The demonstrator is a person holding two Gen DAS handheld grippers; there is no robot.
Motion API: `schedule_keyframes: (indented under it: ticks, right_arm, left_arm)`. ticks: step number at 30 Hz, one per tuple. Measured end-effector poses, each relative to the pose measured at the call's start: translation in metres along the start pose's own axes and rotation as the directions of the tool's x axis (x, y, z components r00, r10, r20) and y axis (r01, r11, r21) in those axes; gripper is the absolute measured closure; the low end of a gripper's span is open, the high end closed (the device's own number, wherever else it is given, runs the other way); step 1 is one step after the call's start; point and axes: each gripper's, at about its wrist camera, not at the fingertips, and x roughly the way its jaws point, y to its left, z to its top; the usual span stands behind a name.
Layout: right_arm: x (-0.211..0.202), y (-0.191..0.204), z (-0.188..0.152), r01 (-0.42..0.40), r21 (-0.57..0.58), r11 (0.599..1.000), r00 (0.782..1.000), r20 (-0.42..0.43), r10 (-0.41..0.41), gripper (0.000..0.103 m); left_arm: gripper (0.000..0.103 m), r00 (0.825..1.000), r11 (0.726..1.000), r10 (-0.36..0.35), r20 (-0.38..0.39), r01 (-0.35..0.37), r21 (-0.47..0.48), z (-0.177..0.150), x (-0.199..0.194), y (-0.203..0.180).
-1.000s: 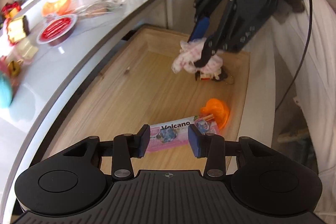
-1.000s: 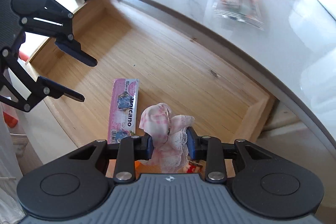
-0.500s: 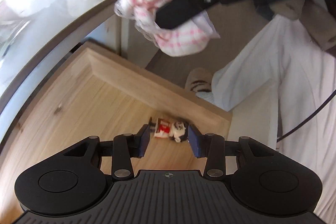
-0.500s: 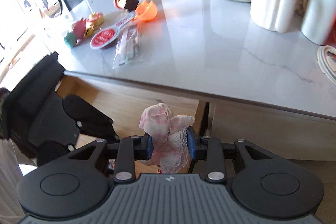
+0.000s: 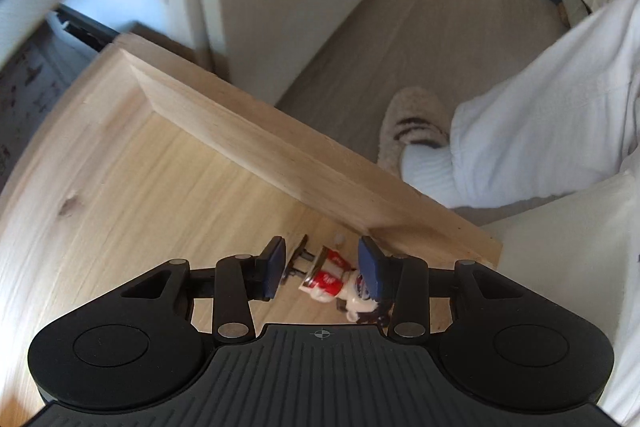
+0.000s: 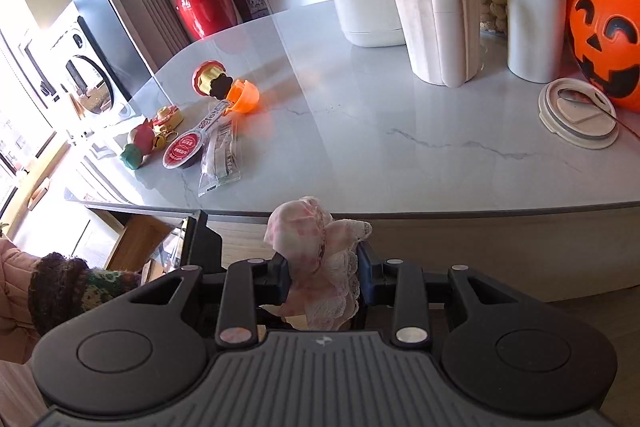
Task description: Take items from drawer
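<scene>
In the left wrist view, the left tool (image 5: 322, 269) hangs steeply over the near right corner of the open wooden drawer (image 5: 248, 143), its blue pads spread with nothing pinched, and one small toy figure (image 5: 332, 277) in red and white lies flat on the drawer floor in the gap between them, closer to the right pad, not yet touched. That figure looks hard, light and probably a bit slick, with thin dark parts sticking out toward the left pad; the stout red-and-white body is likely the safest place to take hold, since the thin parts could slip or snap. Only this one item shows in the visible part of the drawer. In the right wrist view, the right tool (image 6: 323, 273) is pressed together on one pink checked cloth bundle with lace trim (image 6: 316, 259), held just in front of the grey marble tabletop (image 6: 380, 147) and not yet over it. The cloth is soft and light, crushes under the pads and droops below them, so a pinch through its bunched middle should hold it. On the far left of the tabletop sits a cluster of small items, among them one red-lidded cup (image 6: 184, 150), one clear snack packet (image 6: 220, 159) and one orange capsule half (image 6: 244, 95).
</scene>
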Motion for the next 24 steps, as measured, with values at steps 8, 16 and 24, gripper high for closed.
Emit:
schedule_keyframes:
  ticks: [8, 16, 24]
  right_arm:
    - [0.002, -0.001, -0.002, 0.023, -0.007, 1.000, 1.000, -0.006, -0.023, 0.071]
    - [0.005, 0.006, -0.003, 0.051, -0.040, 0.998, 0.999, -0.012, -0.051, 0.071]
    - [0.008, 0.009, -0.005, 0.073, -0.062, 0.995, 0.997, -0.023, -0.074, 0.071]
  left_arm:
    - [0.068, 0.999, 0.999, -0.032, -0.043, 0.032, -0.014, -0.005, 0.002, 0.003]
    - [0.070, 0.999, 0.998, -0.009, -0.034, 0.007, -0.059, -0.009, -0.010, 0.005]
    - [0.070, 0.997, 0.997, 0.075, 0.013, -0.075, -0.008, -0.031, -0.049, 0.012]
